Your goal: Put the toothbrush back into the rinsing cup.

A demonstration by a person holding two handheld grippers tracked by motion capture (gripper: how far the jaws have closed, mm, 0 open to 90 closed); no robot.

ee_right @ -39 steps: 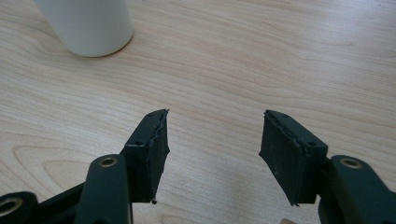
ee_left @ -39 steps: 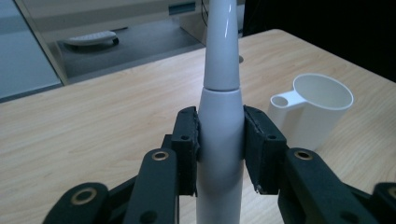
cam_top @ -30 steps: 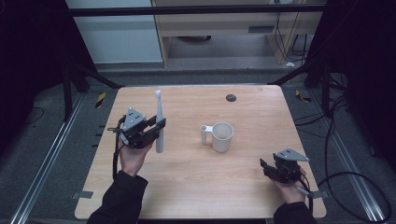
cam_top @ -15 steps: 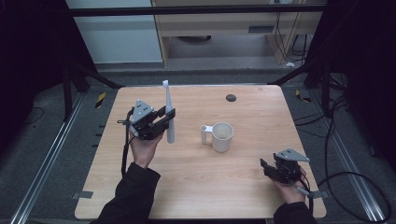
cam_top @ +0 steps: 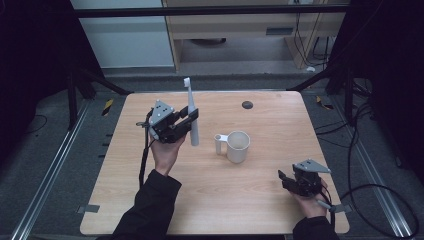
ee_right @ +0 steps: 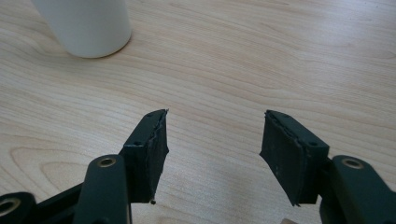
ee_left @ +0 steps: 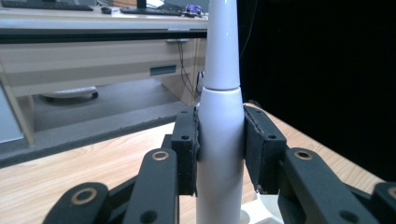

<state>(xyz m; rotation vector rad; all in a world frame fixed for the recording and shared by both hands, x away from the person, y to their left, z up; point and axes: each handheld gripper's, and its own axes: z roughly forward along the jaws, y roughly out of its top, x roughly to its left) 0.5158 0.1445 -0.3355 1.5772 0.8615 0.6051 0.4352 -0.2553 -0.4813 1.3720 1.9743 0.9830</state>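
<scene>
A person sits at a light wooden bench (cam_top: 260, 200), holding a two-jaw claw in each hand. The left claw (cam_top: 189, 120), raised over the left half of the bench, is clamped on the body of a white electric toothbrush (cam_top: 192, 116), which stands nearly upright with its brush head pointing up and away from the person. A white mug (cam_top: 237, 146) sits near the middle of the bench, just right of the toothbrush, with its handle turned toward the brush.

The right claw (cam_top: 285, 179) rests low near the bench's front right corner, well apart from the mug, with its jaws spread and nothing between them.

The left gripper view shows the two black pads (ee_left: 186, 154) pressing the toothbrush (ee_left: 219, 154) on both sides, just below the seam where the neck joins the handle. The right gripper view shows the right claw (ee_right: 212, 144) open over bare wood grain, with the mug's base (ee_right: 84, 25) at the upper left.

No brand or writing can be read on any item.
</scene>
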